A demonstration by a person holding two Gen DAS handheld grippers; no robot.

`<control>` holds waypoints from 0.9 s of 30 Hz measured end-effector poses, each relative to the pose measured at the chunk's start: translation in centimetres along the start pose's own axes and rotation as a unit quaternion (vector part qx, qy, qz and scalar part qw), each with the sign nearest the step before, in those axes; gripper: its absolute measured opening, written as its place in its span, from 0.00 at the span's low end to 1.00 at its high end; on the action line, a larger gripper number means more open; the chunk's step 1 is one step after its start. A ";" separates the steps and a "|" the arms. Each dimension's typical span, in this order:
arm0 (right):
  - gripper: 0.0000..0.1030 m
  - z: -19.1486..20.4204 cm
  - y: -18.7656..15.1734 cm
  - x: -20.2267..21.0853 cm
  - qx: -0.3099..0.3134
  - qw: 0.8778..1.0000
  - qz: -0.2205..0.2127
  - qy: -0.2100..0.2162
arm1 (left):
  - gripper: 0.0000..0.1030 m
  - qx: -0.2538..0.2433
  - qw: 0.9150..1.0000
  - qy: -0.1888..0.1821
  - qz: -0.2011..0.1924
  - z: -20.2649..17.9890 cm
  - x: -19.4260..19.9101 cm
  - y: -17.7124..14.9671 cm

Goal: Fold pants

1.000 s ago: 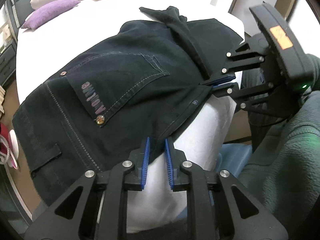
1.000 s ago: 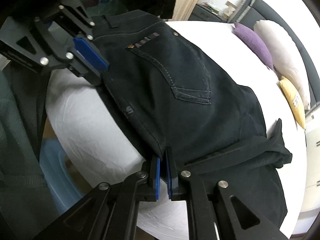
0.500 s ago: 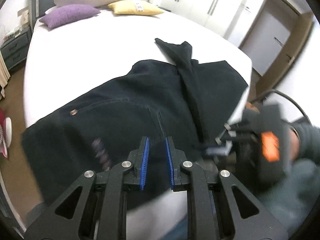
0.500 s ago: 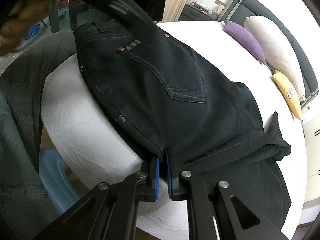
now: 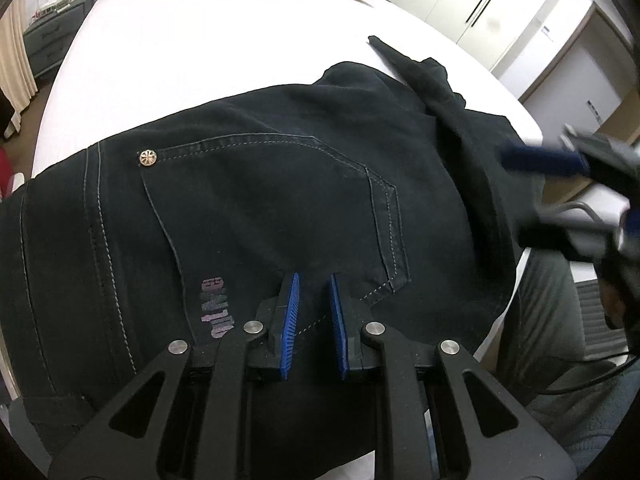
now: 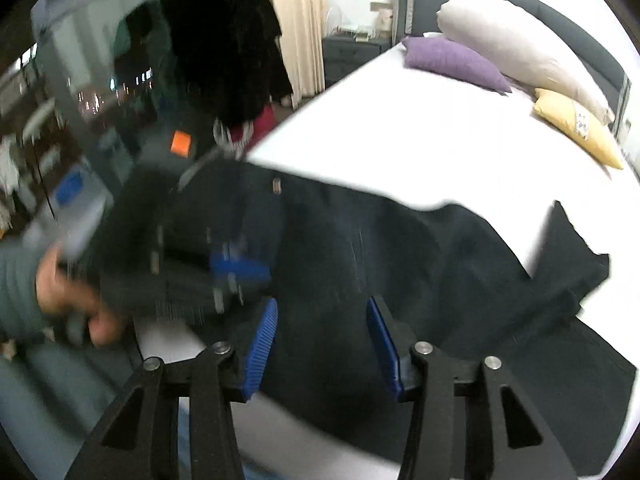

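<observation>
Black jeans (image 5: 260,208) lie folded on the white bed (image 5: 168,68), back pocket up, with a leg end (image 5: 416,68) sticking out at the far side. My left gripper (image 5: 314,284) hovers over the pocket, its blue pads a small gap apart with nothing between them. My right gripper (image 6: 320,308) is open wide above the jeans (image 6: 400,256), empty. It shows blurred at the right of the left wrist view (image 5: 560,164). The left gripper appears blurred in the right wrist view (image 6: 240,268).
Purple (image 6: 452,60), white (image 6: 516,40) and yellow (image 6: 576,128) pillows lie at the head of the bed. A dark nightstand (image 6: 352,52) and curtain (image 6: 296,24) stand beyond. Wardrobe doors (image 5: 472,4) are past the bed's far side.
My right gripper let go of the jeans' edge, opened wide and lifted. My left gripper moved in over the back pocket. Both views are motion-blurred.
</observation>
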State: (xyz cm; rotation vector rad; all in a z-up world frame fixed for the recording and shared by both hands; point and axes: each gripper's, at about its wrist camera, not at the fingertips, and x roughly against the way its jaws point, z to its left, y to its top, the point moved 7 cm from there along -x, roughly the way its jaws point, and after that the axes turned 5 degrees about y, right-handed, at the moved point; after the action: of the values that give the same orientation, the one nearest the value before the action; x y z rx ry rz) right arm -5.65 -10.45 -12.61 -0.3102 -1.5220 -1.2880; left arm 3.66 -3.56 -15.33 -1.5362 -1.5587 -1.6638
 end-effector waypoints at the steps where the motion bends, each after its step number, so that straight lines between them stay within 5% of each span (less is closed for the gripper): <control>1: 0.49 0.1 0.7 -0.9 -0.008 1.000 -0.001 0.010 | 0.15 -0.001 1.000 0.002 0.000 0.0 -0.1 0.0; 4: 0.49 -0.5 0.0 -5.0 -0.037 0.998 0.045 0.013 | 0.15 0.005 1.000 0.001 0.001 0.2 0.0 0.0; 6: 0.49 -2.6 -3.1 -7.9 -0.063 0.992 0.109 -0.029 | 0.15 0.018 1.000 0.000 0.002 0.1 0.1 0.4; 9: 0.50 -3.5 -4.8 -6.3 -0.085 0.993 0.082 -0.021 | 0.15 0.018 1.000 0.015 -0.013 -0.1 0.9 1.5; 14: 0.51 -5.8 -4.0 -1.5 -0.143 0.989 0.032 0.010 | 0.15 0.027 0.999 -0.021 -0.030 -2.1 0.5 5.2; 17: 0.56 -11.7 -1.2 2.5 -0.205 0.978 -0.032 -0.005 | 0.15 0.012 1.000 -0.024 -0.006 -3.3 -1.6 5.7; 21: 0.57 -21.3 1.6 4.0 -0.292 0.954 -0.064 -0.028 | 0.15 0.043 0.998 -0.044 0.011 -2.8 -4.3 5.0; 24: 0.60 -27.9 3.1 2.3 -0.352 0.933 -0.053 -0.057 | 0.15 0.064 0.995 -0.069 0.016 -2.2 -4.7 5.0; 27: 0.60 -31.7 4.9 -1.1 -0.358 0.930 -0.019 -0.084 | 0.15 0.071 0.994 -0.079 0.020 -1.9 -5.2 4.8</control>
State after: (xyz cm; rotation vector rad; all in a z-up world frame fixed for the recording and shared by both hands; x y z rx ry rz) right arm 15.54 -34.33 -15.63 -0.8781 -1.1384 -1.8608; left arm 8.56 -8.69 -17.29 -1.6447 -1.6759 -1.4069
